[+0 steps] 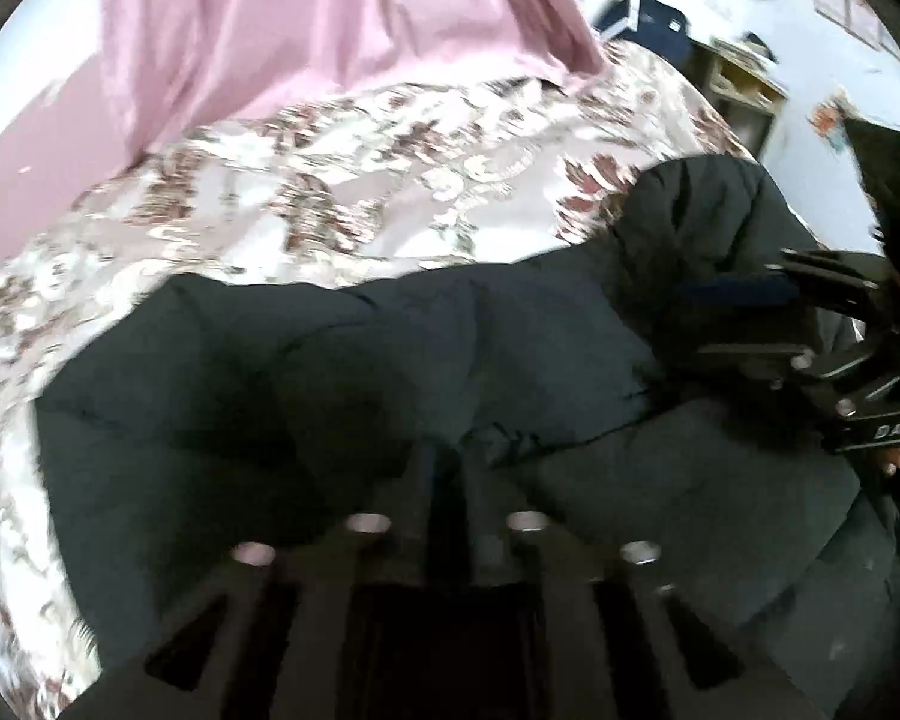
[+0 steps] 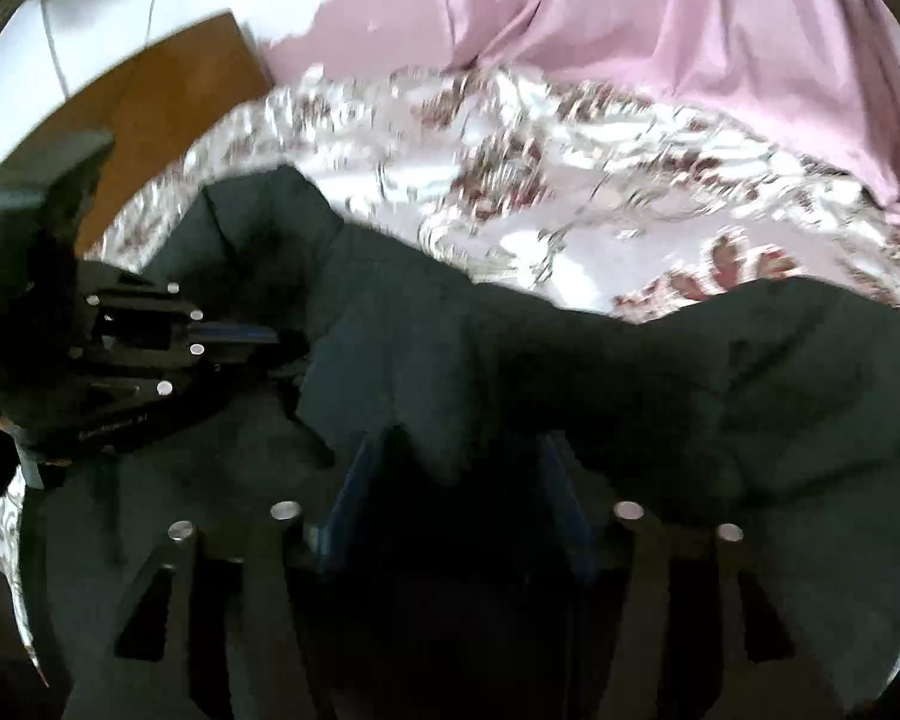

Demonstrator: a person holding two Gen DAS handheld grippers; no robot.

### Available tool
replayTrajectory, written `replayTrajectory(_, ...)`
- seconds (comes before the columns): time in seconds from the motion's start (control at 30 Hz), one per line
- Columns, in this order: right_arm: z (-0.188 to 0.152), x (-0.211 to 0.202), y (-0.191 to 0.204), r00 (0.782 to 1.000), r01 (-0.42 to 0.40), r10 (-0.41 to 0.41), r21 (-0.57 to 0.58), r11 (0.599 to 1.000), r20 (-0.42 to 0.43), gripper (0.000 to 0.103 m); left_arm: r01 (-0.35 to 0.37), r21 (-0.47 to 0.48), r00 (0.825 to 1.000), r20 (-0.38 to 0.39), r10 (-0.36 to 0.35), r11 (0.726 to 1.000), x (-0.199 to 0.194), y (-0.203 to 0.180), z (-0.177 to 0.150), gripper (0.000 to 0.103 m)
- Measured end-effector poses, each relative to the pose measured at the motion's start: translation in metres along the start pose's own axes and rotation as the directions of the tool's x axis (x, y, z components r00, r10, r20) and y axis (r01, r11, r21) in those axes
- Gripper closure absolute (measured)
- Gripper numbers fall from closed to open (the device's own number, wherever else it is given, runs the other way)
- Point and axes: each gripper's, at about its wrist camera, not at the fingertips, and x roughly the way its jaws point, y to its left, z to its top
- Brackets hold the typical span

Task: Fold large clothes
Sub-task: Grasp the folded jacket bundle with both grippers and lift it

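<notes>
A large dark padded garment (image 1: 390,372) lies spread across a floral bedspread (image 1: 330,210). In the left wrist view my left gripper (image 1: 447,468) hangs just over the garment's middle. Its jaws stand only a narrow gap apart, and the dark blur hides whether cloth sits in that gap. My right gripper (image 2: 462,450) stands open above the garment (image 2: 630,372), its blue-padded fingers (image 2: 354,480) wide apart over the fabric and pressing on nothing. Each gripper also shows from the side in the other's view: the right gripper (image 1: 738,312) at the garment's right end, the left gripper (image 2: 270,348) at the left.
A pink cloth (image 1: 300,30) hangs down at the far side of the bed. A wooden board (image 2: 168,102) stands beyond the bed's left corner. A shelf (image 1: 744,90) and a dark blue box (image 1: 642,18) stand against the wall at the far right.
</notes>
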Motion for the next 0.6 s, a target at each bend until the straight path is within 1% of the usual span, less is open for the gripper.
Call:
replayTrajectory(0.07,0.000,-0.013,-0.003,1.000,0.019,-0.020,0.016,1.000,0.020,0.050,-0.036,-0.017,0.999,0.026,0.036,0.999,-0.014,-0.003,-0.002,0.064)
replayTrajectory(0.1,0.000,-0.017,-0.004,0.999,0.028,-0.029,0.024,0.999,0.024,0.050,-0.041,-0.031,0.998,0.041,0.042,0.999,-0.021,-0.004,-0.004,0.060)
replayTrajectory(0.17,0.000,-0.030,-0.005,0.997,0.051,-0.054,0.046,0.998,0.051,0.049,-0.038,-0.070,0.996,0.074,0.043,0.997,-0.036,-0.005,-0.005,0.038)
replayTrajectory(0.2,-0.001,-0.035,-0.006,0.996,0.058,-0.062,0.056,0.997,0.060,0.045,-0.035,-0.098,0.994,0.102,0.045,0.995,-0.048,-0.006,-0.007,0.032)
replayTrajectory(0.23,-0.001,-0.045,-0.006,0.994,0.070,-0.075,0.070,0.995,0.077,0.043,-0.038,-0.121,0.990,0.128,0.053,0.992,-0.057,-0.007,-0.008,0.023)
replayTrajectory(0.27,-0.003,-0.053,-0.006,0.992,0.078,-0.084,0.076,0.994,0.091,0.038,-0.040,-0.151,0.985,0.162,0.065,0.988,-0.071,-0.009,-0.010,0.017)
replayTrajectory(0.37,-0.007,-0.084,0.000,0.981,0.111,-0.123,0.087,0.990,0.151,0.031,-0.027,-0.194,0.973,0.221,0.071,0.981,-0.099,-0.013,-0.012,0.010)
replayTrajectory(0.4,-0.008,-0.096,0.003,0.976,0.121,-0.136,0.093,0.988,0.173,0.024,-0.024,-0.202,0.969,0.234,0.072,0.979,-0.110,-0.016,-0.013,0.009)
replayTrajectory(0.43,-0.009,-0.109,0.006,0.970,0.128,-0.146,0.103,0.986,0.193,0.020,-0.023,-0.203,0.966,0.247,0.074,0.979,-0.119,-0.020,-0.014,0.008)
replayTrajectory(0.47,-0.010,-0.119,0.008,0.968,0.123,-0.144,0.111,0.986,0.207,0.013,-0.023,-0.197,0.961,0.266,0.076,0.980,-0.132,-0.025,-0.015,0.007)
replayTrajectory(0.6,-0.014,-0.161,0.018,0.955,0.122,-0.156,0.145,0.982,0.253,0.008,-0.044,-0.174,0.940,0.326,0.100,0.984,-0.172,-0.042,-0.025,0.001)
